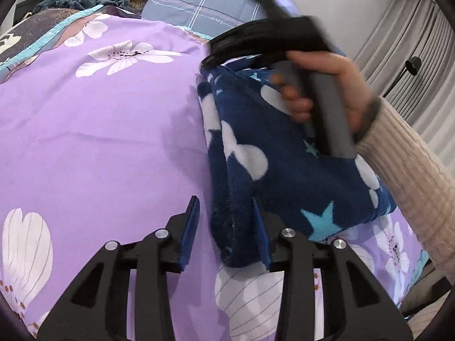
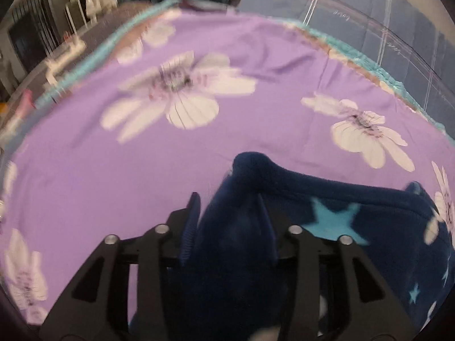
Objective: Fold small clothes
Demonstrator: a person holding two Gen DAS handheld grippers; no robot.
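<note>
Here the left gripper [image 1: 226, 227] stands part open, fleece [image 1: 284, 170] edge between its pads at lower centre; the right gripper [image 2: 227, 221] likewise, on the bed [image 1: 99, 128].

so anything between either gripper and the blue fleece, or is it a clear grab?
Nothing visible in the way. The blue fleece already sits between the jaws of both the left gripper and the right gripper. It lies on bare purple bedsheet, with open sheet to its left for folding.
</note>
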